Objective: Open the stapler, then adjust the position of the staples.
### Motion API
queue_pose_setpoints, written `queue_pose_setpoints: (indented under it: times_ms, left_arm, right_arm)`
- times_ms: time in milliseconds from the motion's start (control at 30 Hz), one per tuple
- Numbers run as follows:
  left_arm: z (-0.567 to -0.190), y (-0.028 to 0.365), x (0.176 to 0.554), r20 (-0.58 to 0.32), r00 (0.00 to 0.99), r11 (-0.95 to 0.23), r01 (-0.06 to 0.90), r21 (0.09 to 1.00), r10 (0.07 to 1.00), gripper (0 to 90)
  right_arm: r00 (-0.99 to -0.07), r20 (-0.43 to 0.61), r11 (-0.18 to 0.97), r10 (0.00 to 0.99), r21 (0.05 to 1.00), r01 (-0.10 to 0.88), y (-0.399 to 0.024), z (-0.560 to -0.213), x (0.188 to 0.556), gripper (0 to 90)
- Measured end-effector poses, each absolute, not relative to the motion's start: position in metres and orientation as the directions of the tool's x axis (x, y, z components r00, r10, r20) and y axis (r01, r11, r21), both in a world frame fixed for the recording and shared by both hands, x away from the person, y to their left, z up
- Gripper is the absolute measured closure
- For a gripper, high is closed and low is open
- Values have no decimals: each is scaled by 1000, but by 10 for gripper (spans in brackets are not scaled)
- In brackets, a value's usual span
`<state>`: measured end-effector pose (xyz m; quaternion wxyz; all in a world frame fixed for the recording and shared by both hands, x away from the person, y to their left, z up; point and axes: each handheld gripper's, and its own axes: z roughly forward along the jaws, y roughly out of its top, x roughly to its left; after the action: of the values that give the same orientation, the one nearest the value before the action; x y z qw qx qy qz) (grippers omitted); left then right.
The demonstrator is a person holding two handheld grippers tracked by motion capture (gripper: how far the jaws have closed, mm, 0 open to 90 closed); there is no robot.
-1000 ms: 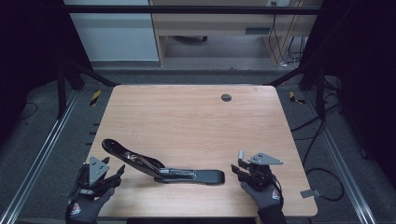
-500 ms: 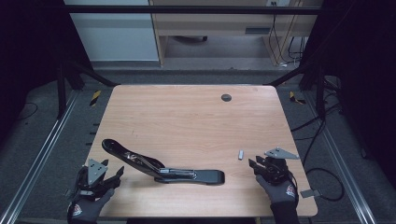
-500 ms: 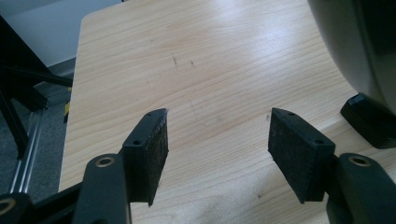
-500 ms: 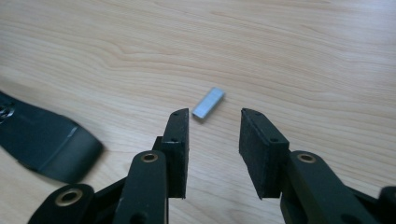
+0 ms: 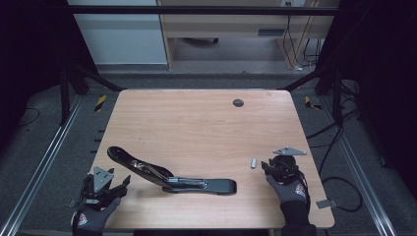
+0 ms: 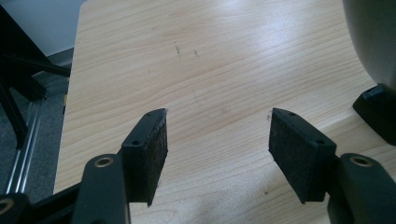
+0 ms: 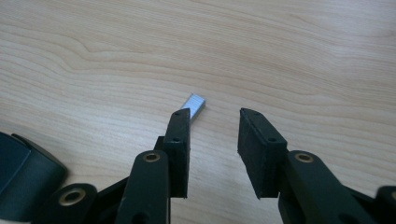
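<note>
The left hand-held gripper (image 5: 109,189) sat at the near left corner of the wooden surface (image 5: 196,123), its jaws having just been opening and now spread, with nothing but bare wood between them. Just to its right lay the opened black stapler (image 5: 169,176), its long axis running from the raised arm at the left down to the base at the right. Further right, well apart from the stapler's base, lay the small silver strip of staples (image 5: 253,162), flat on the surface.

The right hand-held gripper (image 5: 274,167) was by far the nearer to that strip, just beside it on its right. In the right gripper view the strip of staples (image 7: 194,104) lay just ahead of the tip of the jaw on the left, off the centre line, its long axis slanting away. The right hand-held gripper (image 7: 212,135) was partly spread and pinched nothing, its jaws having just been closing.
</note>
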<state>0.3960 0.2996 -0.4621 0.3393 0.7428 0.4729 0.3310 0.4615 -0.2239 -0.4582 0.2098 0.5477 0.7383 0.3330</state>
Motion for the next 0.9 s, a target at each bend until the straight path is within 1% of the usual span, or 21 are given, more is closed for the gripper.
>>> queue_pose_setpoints:
  times_ms: [233, 467, 533, 900]
  left_arm:
    - [-463, 301, 398, 157, 332, -311, 486, 817, 930, 371]
    - [-464, 302, 400, 164, 329, -316, 487, 814, 930, 371]
    - [-465, 302, 400, 165, 330, -319, 491, 811, 929, 371]
    - [-467, 300, 400, 167, 341, -329, 499, 802, 925, 371]
  right_arm:
    - [-306, 60, 176, 950, 707, 685, -211, -461, 474, 643]
    - [-296, 54, 178, 954, 691, 701, -203, -465, 485, 645]
    - [-290, 69, 167, 954, 680, 713, -200, -466, 487, 646]
    - [-276, 59, 177, 959, 635, 752, -192, -475, 496, 652]
